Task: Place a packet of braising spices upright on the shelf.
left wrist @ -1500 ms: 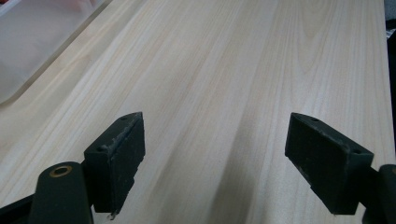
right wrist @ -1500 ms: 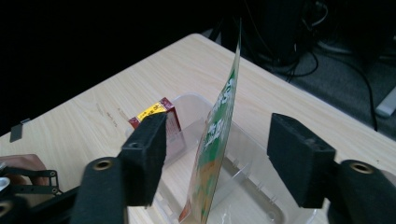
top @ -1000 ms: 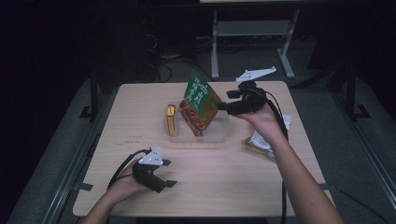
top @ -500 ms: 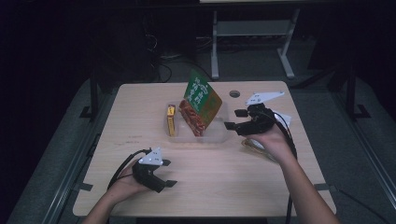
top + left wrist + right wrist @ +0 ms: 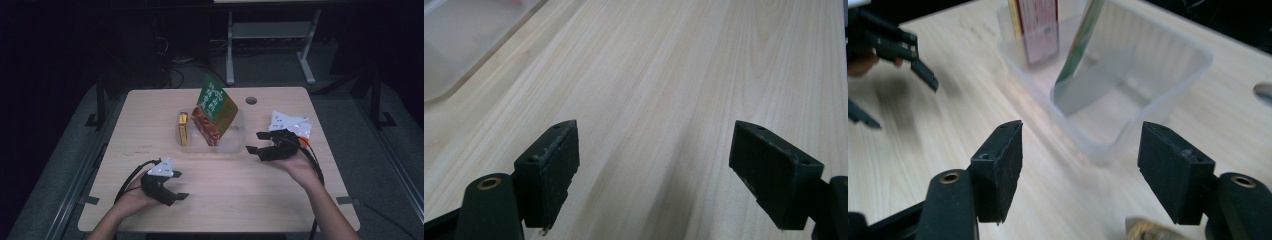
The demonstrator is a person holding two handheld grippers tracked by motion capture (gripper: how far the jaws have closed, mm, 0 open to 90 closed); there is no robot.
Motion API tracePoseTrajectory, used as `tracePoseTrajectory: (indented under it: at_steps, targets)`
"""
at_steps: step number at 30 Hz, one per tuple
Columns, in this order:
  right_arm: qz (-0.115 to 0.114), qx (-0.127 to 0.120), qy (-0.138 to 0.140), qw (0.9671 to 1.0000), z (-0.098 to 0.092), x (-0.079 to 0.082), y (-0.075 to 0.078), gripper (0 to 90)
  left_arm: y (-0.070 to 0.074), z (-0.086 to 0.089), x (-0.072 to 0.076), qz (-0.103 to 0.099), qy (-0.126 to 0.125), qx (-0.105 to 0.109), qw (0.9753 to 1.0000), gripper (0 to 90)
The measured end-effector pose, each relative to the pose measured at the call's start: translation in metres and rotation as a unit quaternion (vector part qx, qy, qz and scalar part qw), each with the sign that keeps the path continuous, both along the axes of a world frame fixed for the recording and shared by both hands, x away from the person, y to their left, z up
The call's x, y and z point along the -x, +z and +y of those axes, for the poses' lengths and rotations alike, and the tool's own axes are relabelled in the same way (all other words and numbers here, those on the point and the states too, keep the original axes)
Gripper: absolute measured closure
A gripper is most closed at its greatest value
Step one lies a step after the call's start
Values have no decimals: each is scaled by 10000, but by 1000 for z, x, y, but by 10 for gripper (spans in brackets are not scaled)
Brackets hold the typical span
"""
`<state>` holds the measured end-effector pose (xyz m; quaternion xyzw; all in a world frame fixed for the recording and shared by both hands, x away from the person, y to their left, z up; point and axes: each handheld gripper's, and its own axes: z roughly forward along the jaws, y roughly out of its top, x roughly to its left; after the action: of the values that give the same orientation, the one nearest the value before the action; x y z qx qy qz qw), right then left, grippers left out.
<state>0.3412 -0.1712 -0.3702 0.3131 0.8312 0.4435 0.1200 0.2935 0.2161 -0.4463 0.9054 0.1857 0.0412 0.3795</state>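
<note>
Release looks just finished: a second ago the right gripper (image 5: 256,142) was up at the green snack bag (image 5: 216,107), and half a second ago it was already backing off; now it sits low at about 3 o'clock from the clear plastic bin (image 5: 239,136), jaws spread wide and empty. The bag leans tilted inside the bin, its top corner rising well above the rim, and beside it at 9 o'clock stands a slim yellow box (image 5: 183,129). In the right gripper view the bin (image 5: 1168,85) lies straight ahead at 12 o'clock between the parted jaws, the bag (image 5: 1080,47) propped against its inner wall. My reading is that the bag has been delivered and that this hand is free for the next item; a small packet (image 5: 303,129) lies just behind it at 1 o'clock, near the table's right edge, and it seems the likely candidate

The left gripper (image 5: 179,186) has stayed put through all three moments, resting at 7 o'clock from the bin with jaws apart over bare wood (image 5: 664,90); nothing is between them

Room is generous. The table (image 5: 150,107) is open across its whole near half, and both hands are well apart. The tight spots are the right edge beside the packet, the cable hole (image 5: 251,100) at 1 o'clock from the bin, and the bag's tall corner, which a careless pass over the bin could tip
</note>
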Motion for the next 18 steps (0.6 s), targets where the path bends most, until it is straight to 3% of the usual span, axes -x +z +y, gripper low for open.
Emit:
tracePoseTrajectory:
  at_steps: [5, 9, 12, 18]
  targets:
    - [-22, 48, -9, 10000, -8, 8, -16, 357, -2, 2, -1, -1, 59, -63, 10000, 195]
    - [-98, 109, -66, 9999, -16, 15, -27, 381, -1, 8, -1, -29, 183, 79, 9998, 196]
    - [-5, 75, -112, 9999, -20, 17, -32, 387, -1, 9, -2, -29, 154, 67, 9999, 197]
    - [157, 285, -159, 9993, -31, 11, -49, 522, 0, 8, 0, -70, 133, 38, 9999, 199]
